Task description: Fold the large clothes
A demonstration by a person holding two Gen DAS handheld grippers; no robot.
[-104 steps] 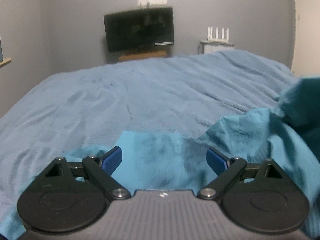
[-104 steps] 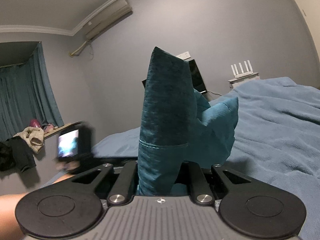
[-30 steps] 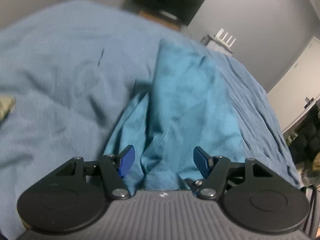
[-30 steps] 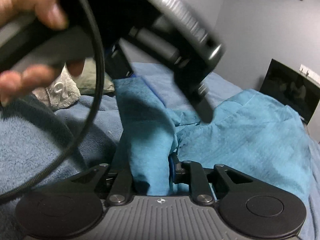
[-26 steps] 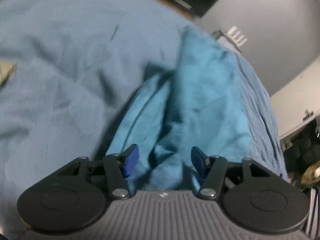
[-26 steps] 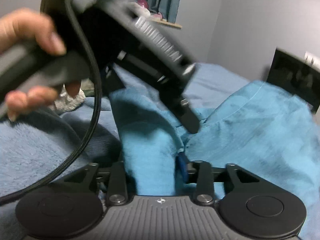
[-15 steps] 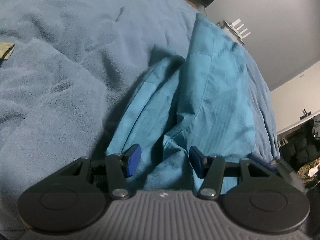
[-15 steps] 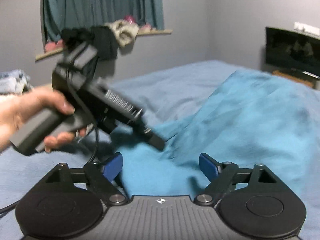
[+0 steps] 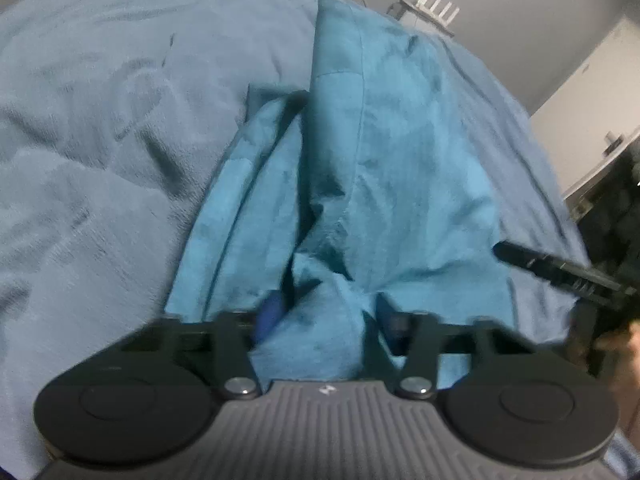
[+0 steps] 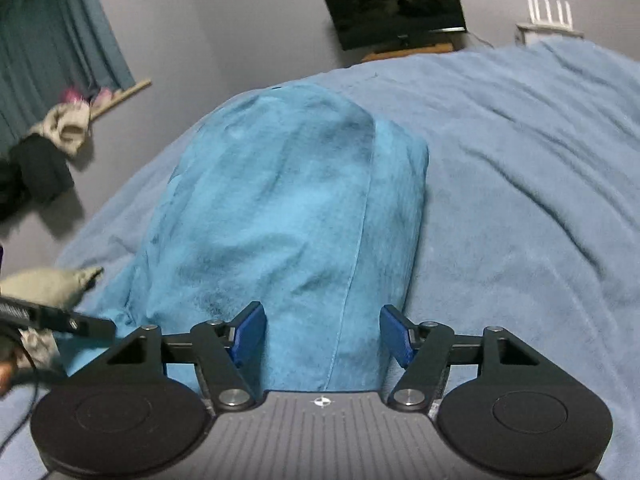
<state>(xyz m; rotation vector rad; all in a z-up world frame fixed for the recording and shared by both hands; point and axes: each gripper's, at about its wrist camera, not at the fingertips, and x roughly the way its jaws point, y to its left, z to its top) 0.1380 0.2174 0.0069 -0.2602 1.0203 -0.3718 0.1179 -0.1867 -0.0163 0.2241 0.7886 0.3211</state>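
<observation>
A teal garment (image 9: 384, 168) lies folded lengthwise on the blue bed blanket (image 9: 100, 128). In the left wrist view my left gripper (image 9: 328, 316) has its blue pads around a bunched near edge of the garment, jaws partly apart, cloth filling the gap. In the right wrist view the garment (image 10: 288, 208) stretches away from my right gripper (image 10: 322, 338), which is open, its blue pads well apart over the near hem. The right gripper's finger (image 9: 560, 268) shows at the right in the left wrist view.
A dark TV (image 10: 394, 2) and a white router (image 10: 548, 10) stand by the far wall. Clothes (image 10: 60, 128) lie on a shelf by the curtain at left. A pale cloth (image 10: 48, 284) lies on the bed's left side. The left gripper's finger (image 10: 56, 318) reaches in from the left.
My right gripper let go of the garment and opened; the cloth now lies flat on the bed. My left gripper's jaws have narrowed around the garment's near edge.
</observation>
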